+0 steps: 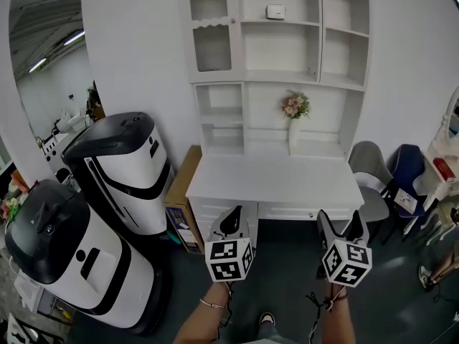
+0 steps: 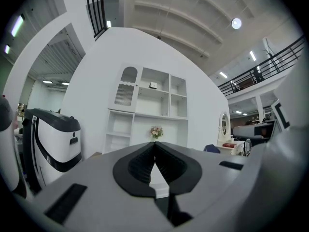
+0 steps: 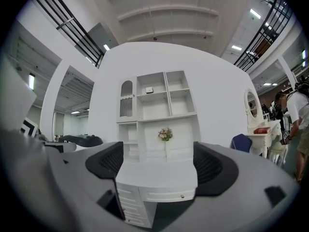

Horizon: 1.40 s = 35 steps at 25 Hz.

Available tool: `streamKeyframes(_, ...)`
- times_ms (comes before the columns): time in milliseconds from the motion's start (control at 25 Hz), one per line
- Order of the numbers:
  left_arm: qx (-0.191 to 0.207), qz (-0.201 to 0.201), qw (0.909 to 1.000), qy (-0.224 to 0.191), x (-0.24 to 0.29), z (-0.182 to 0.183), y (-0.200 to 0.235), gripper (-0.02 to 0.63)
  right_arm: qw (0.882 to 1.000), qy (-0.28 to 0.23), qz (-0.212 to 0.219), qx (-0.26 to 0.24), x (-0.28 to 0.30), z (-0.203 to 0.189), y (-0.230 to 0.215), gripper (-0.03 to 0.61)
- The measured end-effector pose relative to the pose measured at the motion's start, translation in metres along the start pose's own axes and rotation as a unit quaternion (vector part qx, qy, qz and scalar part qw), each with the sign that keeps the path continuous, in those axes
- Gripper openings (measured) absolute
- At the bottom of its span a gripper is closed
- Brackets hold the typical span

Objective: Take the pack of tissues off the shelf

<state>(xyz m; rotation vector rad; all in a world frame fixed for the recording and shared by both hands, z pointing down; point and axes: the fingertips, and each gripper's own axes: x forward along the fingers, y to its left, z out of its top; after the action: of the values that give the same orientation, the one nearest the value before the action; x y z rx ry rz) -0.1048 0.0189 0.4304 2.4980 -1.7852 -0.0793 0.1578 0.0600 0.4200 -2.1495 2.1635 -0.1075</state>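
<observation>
The pack of tissues (image 1: 275, 11) is a small white packet lying on the top middle shelf of the white cabinet (image 1: 280, 77). It also shows small in the left gripper view (image 2: 153, 85) and the right gripper view (image 3: 149, 89). Both grippers hang low in front of the white desk (image 1: 276, 181), far below the pack. My left gripper (image 1: 231, 222) has its black jaws pressed together with nothing in them (image 2: 154, 146). My right gripper (image 1: 338, 228) stands open and empty, the desk showing between its jaws (image 3: 159, 161).
A vase of flowers (image 1: 295, 110) stands on the desk's back shelf. Two large white and black robots (image 1: 125, 167) and a cardboard box (image 1: 183, 203) are at the left. Chairs (image 1: 391, 174) and a dressing table (image 3: 263, 129) with a person beside it are at the right.
</observation>
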Motion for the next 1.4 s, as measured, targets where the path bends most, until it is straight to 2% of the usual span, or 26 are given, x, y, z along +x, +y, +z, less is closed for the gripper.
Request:
streamKeyframes(680, 0.007, 0.033, 0.9994, -0.010, 0.167, 0.021, -0.006, 0.018, 1.000, -0.007, 0.022, -0.003, 0.167, 0.027, -0.072, 0.443)
streamKeyframes(1120, 0.015, 0.052, 0.9985, 0.002, 0.222, 0.014, 0.007, 0.017, 0.999, -0.007, 0.036, 0.009, 0.232, 0.026, -0.086, 0.443)
streamKeyframes(1400, 0.011, 0.047, 0.9988, -0.001, 0.270, 0.012, 0.021, 0.018, 0.999, -0.005, 0.033, 0.009, 0.275, 0.019, -0.090, 0.443)
